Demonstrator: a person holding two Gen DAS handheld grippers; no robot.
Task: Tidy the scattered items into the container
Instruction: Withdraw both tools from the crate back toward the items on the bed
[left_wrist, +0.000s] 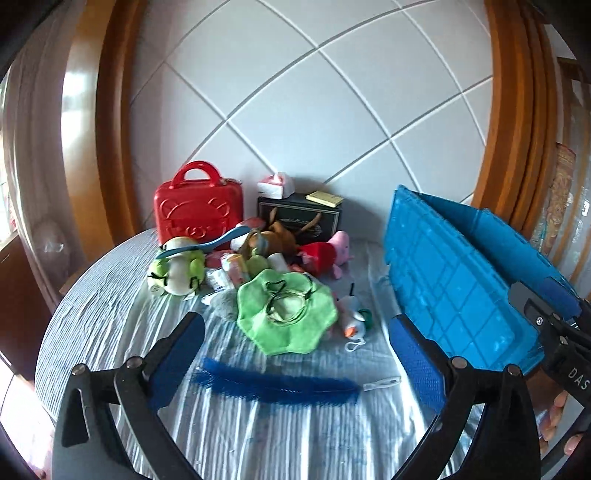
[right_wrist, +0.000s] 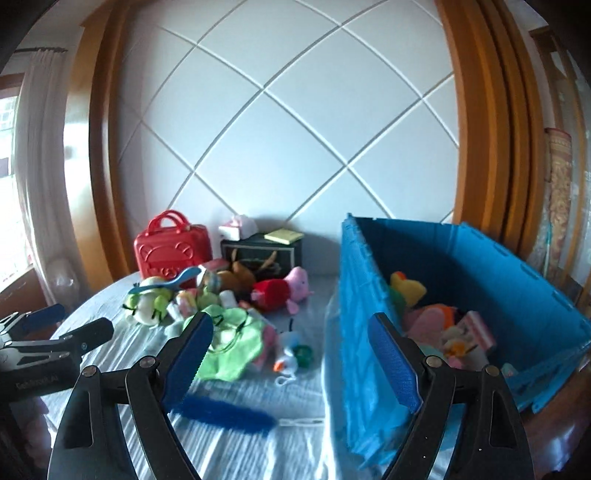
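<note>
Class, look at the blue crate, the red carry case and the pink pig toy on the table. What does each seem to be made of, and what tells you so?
Blue crate: apparently rigid moulded plastic, matte; its outer wall carries a grid of ribs.
Red carry case: likely hard plastic, glossy; it catches highlights and has an embossed bear face.
Pink pig toy: seemingly soft plush fabric; the outline is fuzzy and rounded, with no shine.

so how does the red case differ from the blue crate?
The red case stands upright and closed at the back of the table; the blue crate sits open on the right. The case is much smaller and has a carry handle on top; no handle shows on the crate. The crate already holds toys, while the case's contents are hidden. Both look like hard plastic containers.
</note>
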